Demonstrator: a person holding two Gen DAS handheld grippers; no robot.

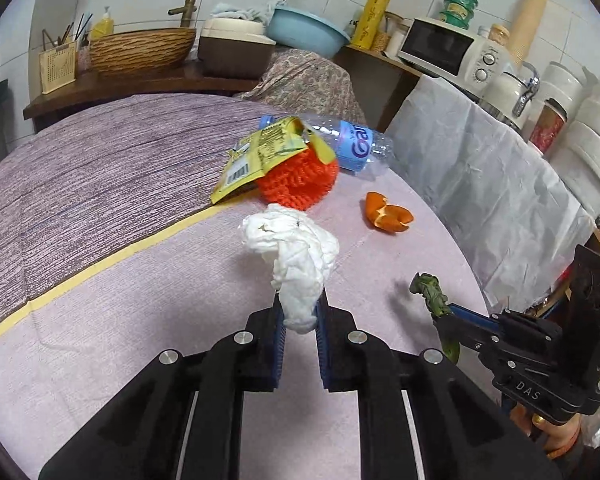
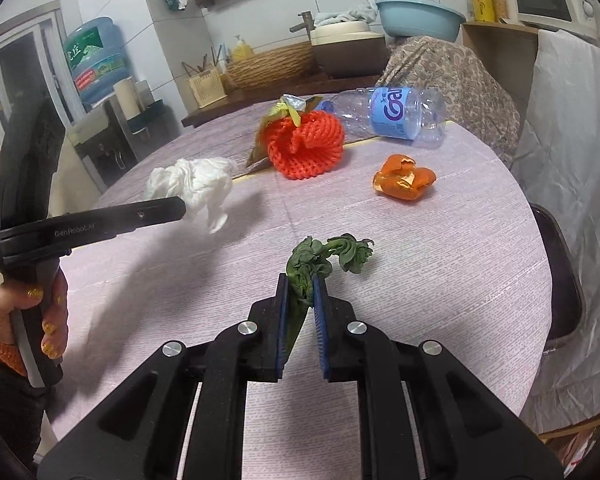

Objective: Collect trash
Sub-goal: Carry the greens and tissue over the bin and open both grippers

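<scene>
Above a round table [image 2: 440, 264] draped in lilac cloth, the left gripper [image 1: 300, 308] pinches a crumpled white tissue [image 1: 296, 248] between its 2 blue pads, the wad bulging out past the fingertips and held off the cloth. Beside it, the right gripper [image 2: 300, 292] clamps a wilted green vegetable stalk [image 2: 324, 258], its curled leaves jutting forward. Farther along the table lie a yellow wrapper [image 1: 256, 152], an orange foam net [image 2: 306, 146], an empty plastic bottle [image 2: 396, 114] and orange peel [image 2: 404, 178], all well beyond both grippers.

tissue [image 1: 296, 256]: crumpled, lifted | greens [image 2: 320, 264]: wilted, lifted | peel [image 2: 404, 182]: on table [image 2: 460, 280]
</scene>
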